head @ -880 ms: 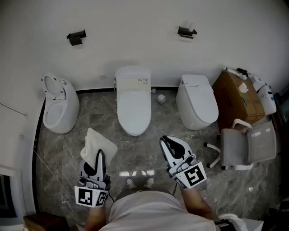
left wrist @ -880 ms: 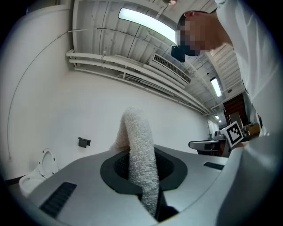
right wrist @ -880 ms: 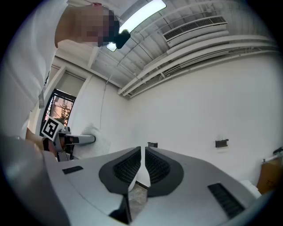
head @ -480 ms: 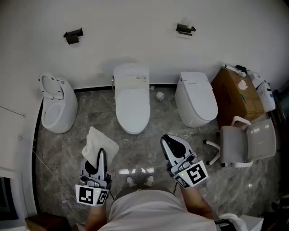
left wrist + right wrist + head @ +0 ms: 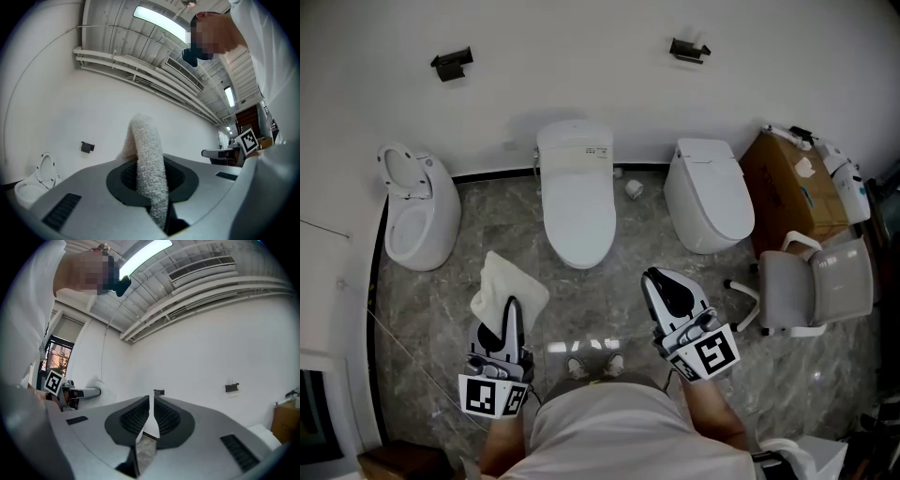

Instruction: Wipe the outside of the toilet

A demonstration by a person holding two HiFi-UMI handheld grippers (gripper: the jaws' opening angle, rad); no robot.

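Three white toilets stand along the far wall: a left toilet (image 5: 417, 220) with its lid up, a middle toilet (image 5: 577, 202) with its lid down, and a right toilet (image 5: 710, 192). My left gripper (image 5: 508, 314) is held over the floor in front of them, shut on a white fluffy cloth (image 5: 506, 286). In the left gripper view the cloth (image 5: 149, 178) rises between the jaws and flops over. My right gripper (image 5: 661, 279) is beside it to the right, shut with nothing in it; its jaws (image 5: 151, 413) nearly meet. Both grippers are well short of the toilets.
Two black paper holders (image 5: 452, 63) (image 5: 687, 47) hang on the wall. A cardboard box (image 5: 792, 192) and a grey office chair (image 5: 816, 291) stand at the right. A small roll (image 5: 634, 188) lies between the middle and right toilets. The floor is grey marble (image 5: 609, 291).
The head view has drifted a little, so the toilets sit slightly higher in the picture. Both grippers keep about the same pose, and the cloth stays in the left one.
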